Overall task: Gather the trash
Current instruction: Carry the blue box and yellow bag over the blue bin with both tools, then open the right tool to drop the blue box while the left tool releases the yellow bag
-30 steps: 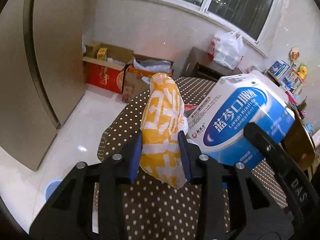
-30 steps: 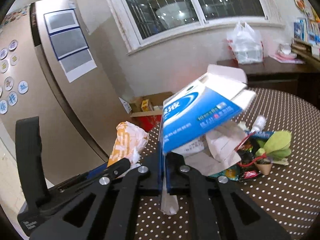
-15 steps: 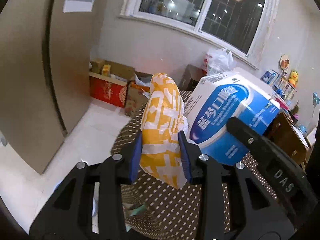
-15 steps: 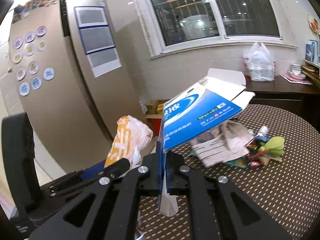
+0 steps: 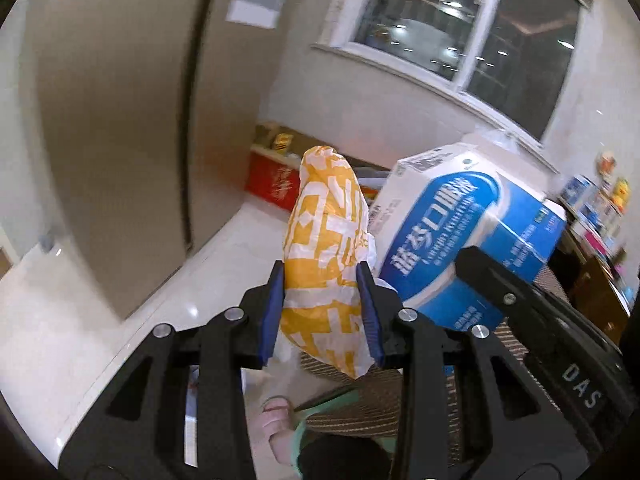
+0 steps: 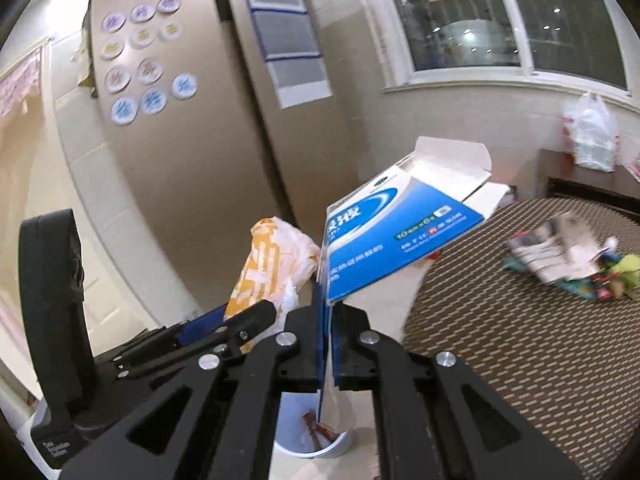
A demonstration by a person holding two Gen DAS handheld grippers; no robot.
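Observation:
My left gripper (image 5: 322,312) is shut on a crumpled yellow and white wrapper (image 5: 326,248) and holds it in the air past the table edge. The wrapper also shows in the right wrist view (image 6: 272,268). My right gripper (image 6: 328,344) is shut on the flap of an opened blue and white carton (image 6: 396,236), tilted up to the right; the carton also shows in the left wrist view (image 5: 460,232). A pale blue trash bin (image 6: 316,440) stands on the floor below the right gripper, with some trash inside.
A round table with a brown dotted cloth (image 6: 520,340) lies to the right, with a pile of papers and wrappers (image 6: 568,260) on it. A tall beige fridge (image 6: 180,160) stands left. Cardboard boxes (image 5: 276,172) sit by the far wall. A person's foot (image 5: 280,424) is below.
Both grippers have swung left with their loads, off the table and over the floor. The trash bin has come into view below the right gripper.

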